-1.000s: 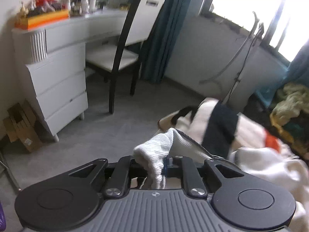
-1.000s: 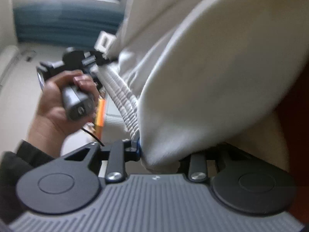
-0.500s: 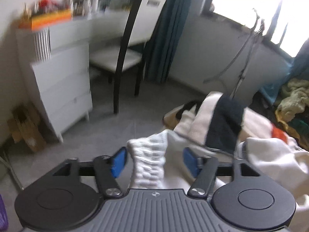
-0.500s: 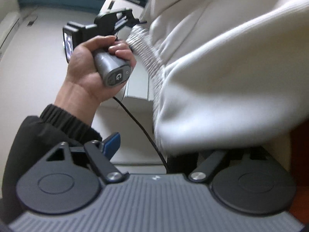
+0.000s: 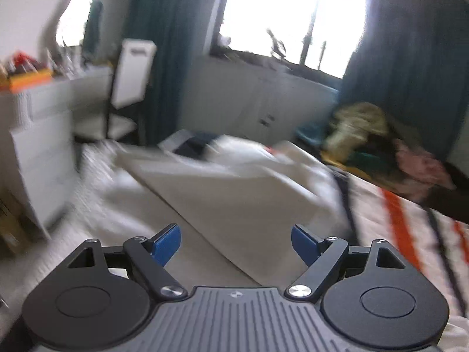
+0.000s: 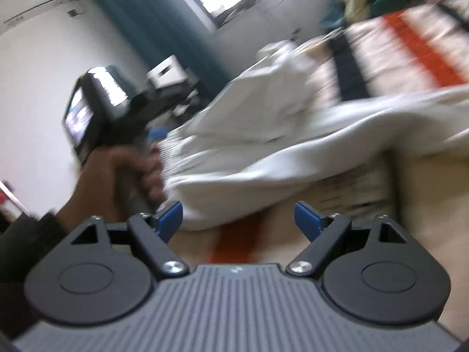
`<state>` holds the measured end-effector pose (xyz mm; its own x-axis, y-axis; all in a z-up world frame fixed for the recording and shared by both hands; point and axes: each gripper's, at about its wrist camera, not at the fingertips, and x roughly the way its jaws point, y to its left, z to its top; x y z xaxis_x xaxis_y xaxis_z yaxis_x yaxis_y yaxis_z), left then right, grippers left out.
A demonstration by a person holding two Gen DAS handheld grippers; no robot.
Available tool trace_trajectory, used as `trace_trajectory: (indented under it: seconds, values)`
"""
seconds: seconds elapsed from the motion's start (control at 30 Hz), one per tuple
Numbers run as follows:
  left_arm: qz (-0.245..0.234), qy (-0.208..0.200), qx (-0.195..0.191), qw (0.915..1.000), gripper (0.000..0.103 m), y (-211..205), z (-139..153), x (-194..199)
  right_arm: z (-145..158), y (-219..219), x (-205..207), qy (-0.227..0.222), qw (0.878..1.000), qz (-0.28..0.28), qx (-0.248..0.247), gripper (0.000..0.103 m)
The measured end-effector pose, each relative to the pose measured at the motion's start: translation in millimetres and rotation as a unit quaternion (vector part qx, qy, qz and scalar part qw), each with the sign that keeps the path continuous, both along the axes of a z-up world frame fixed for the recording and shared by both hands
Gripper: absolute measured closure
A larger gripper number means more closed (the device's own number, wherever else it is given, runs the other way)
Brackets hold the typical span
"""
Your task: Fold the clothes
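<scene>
- On the bed, a white garment lies spread over a striped blanket, its ribbed cuff end toward the dresser.
- Left gripper hangs over the garment with its jaws wide apart and nothing between the blue pads.
- Right gripper is likewise parted and empty, low over the garment's near edge.
- Judging by that, the cloth was laid flat so a fold can be made or squared up. Whether a fold is already in it, the blur won't let me say.
- Both tools hover near opposite ends, which would suit taking two corners at once.
- Only the right view shows the person's hand around the other gripper's handle, close by the ribbed cuff.
- Only the left view shows the room beyond: a chair, the window, and a heap of other clothes at the far side of the bed, well apart from the garment.
</scene>
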<state>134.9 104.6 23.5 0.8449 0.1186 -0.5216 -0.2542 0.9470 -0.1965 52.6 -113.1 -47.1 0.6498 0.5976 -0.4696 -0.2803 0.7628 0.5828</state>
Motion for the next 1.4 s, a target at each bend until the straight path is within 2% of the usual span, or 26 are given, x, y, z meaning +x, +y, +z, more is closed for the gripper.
trace_trajectory:
  seconds: [0.17,0.23,0.33,0.4,0.5,0.57,0.63,0.77,0.9,1.0,1.1,1.17,1.23,1.27,1.3,1.33,1.37,1.4]
  values:
    - [-0.042,0.018,-0.103,0.9937,0.019,-60.1,-25.9,-22.1,-8.5,-73.1,6.1,0.0,0.996,-0.085,-0.02,0.018]
    - [-0.053,0.036,-0.139,0.9882,0.019,-65.4,-40.6,-25.1,-11.9,-102.4,8.6,0.0,0.992,-0.119,-0.028,0.018]
    - [-0.057,0.066,-0.201,0.9757,0.019,-48.5,-59.4,-24.9,-16.9,-146.3,12.2,0.001,0.985,-0.17,-0.04,0.018]
    - [-0.043,0.072,-0.251,0.9643,0.018,-27.7,-71.2,-24.8,-20.3,-175.6,14.7,0.001,0.978,-0.203,-0.048,0.018]
    - [-0.017,0.069,-0.331,0.9409,0.015,1.7,-90.1,-27.2,-25.4,-219.4,18.4,0.001,0.966,-0.253,-0.06,0.018]
    - [-0.006,0.074,-0.367,0.9271,0.014,12.2,-101.1,-24.3,-28.9,-246.4,21.6,0.002,0.956,-0.286,-0.066,0.018]
    - [-0.004,0.083,-0.397,0.9139,0.014,15.8,-113.2,-19.0,-33.7,-252.6,31.6,0.008,0.946,-0.317,-0.063,0.018]
    - [-0.001,0.093,-0.431,0.8976,0.014,15.9,-130.8,-9.6,-44.1,-270.7,48.4,0.025,0.928,-0.365,-0.07,0.019]
    - [0.0,0.092,-0.448,0.8894,0.016,13.2,-143.5,-1.6,-64.5,-291.3,73.0,0.067,0.907,-0.406,-0.088,0.019]
    - [0.014,0.087,-0.448,0.8897,0.025,13.0,-152.0,1.8,-76.5,-305.8,95.3,0.085,0.886,-0.44,-0.12,0.02]
    - [0.032,0.089,-0.453,0.8863,0.04,15.8,-160.5,7.8,-84.2,-320.9,116.3,0.096,0.865,-0.472,-0.141,0.019]
    - [0.046,0.085,-0.462,0.8813,0.055,20.2,-163.5,8.8,-90.1,-328.6,130.2,0.106,0.865,-0.472,-0.137,0.019]
    - [0.048,0.072,-0.465,0.8811,0.061,22.7,-164.3,9.5,-93.7,-332.3,140.7,0.11,0.875,-0.45,-0.139,0.019]
    - [0.049,0.066,-0.466,0.881,0.066,23.9,-164.7,9.9,-95.0,-333.6,145.7,0.113,0.879,-0.441,-0.141,0.027]
    - [0.049,0.06,-0.467,0.8808,0.069,25.1,-165.1,10.2,-94.3,-333.2,149.6,0.12,0.878,-0.438,-0.15,0.05]
    - [0.048,0.055,-0.464,0.8827,0.075,25.3,-164.3,10.9,-93.7,-332.7,153.4,0.126,0.877,-0.435,-0.159,0.064]
    - [0.048,0.051,-0.461,0.8846,0.08,25.6,-163.4,11.6,-92.4,-332.6,157.0,0.133,0.876,-0.433,-0.165,0.087]
    - [0.046,0.046,-0.461,0.885,0.082,26.3,-162.7,12.4,-88.2,-334.2,159.8,0.136,0.876,-0.436,-0.158,0.089]
